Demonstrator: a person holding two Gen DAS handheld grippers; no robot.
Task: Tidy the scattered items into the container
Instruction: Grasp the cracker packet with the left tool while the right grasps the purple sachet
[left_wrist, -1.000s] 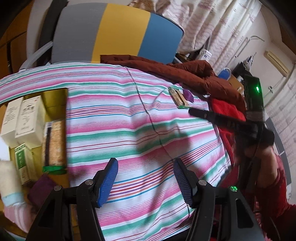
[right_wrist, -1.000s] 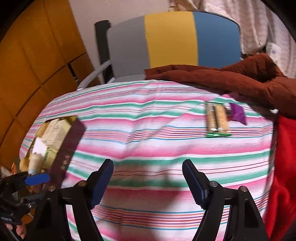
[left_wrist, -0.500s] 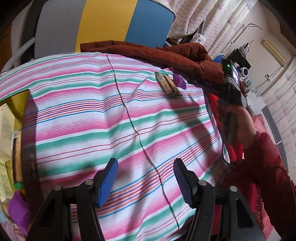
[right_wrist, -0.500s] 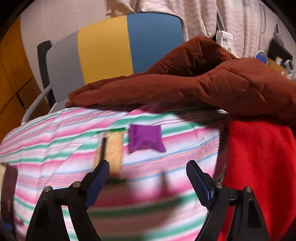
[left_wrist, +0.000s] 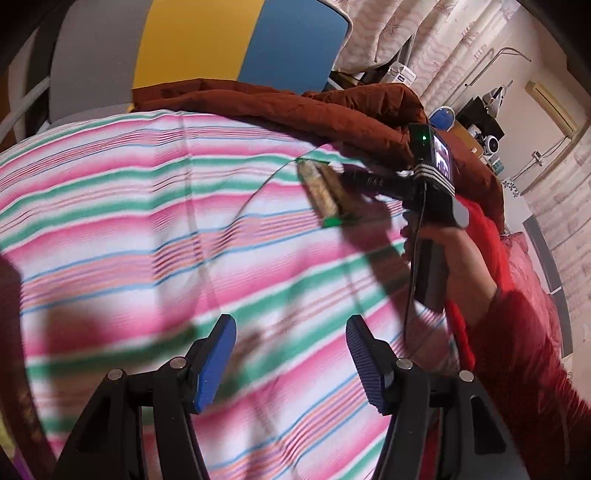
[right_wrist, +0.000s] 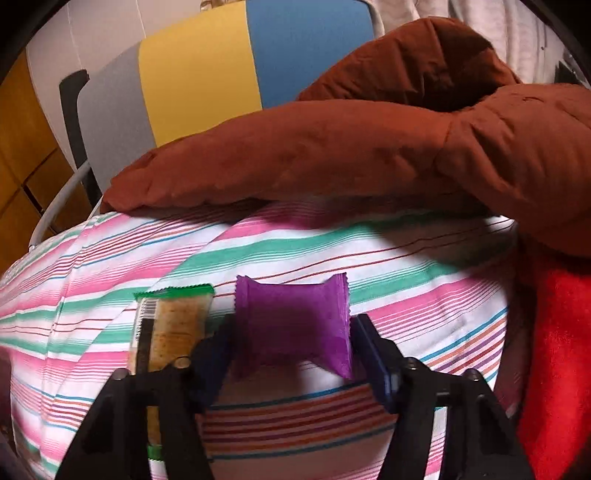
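The right gripper (right_wrist: 291, 354) is straddling the purple sachet (right_wrist: 295, 325), its fingers (right_wrist: 373, 363) having just been closing in on it: the left pad is sitting at the packet's left edge and the right pad just beside its right edge, though whether both are pressing cannot be told from the right wrist view. The sachet is lying flat on the striped cloth (right_wrist: 406, 266), square-ish and only slightly longer across than deep, with its crimped ends facing left and right, so the fingers are closing along its longer axis. Just beside it on the left, the green-ended cracker bar (right_wrist: 170, 325) is lying with its long axis running away from the camera, its far end level with the sachet's far edge and its near end passing under the gripper's left arm. The bar looks near enough to be nudged as the sachet is lifted. The left gripper (left_wrist: 291, 358) is hovering well apart over bare cloth, fingers (left_wrist: 218, 354) moderately wide and empty, so the right hand is plainly the nearer one. Beyond both items, a rust-brown jacket (right_wrist: 351, 147) is lying heaped along the far edge. The container is not appearing in either view.
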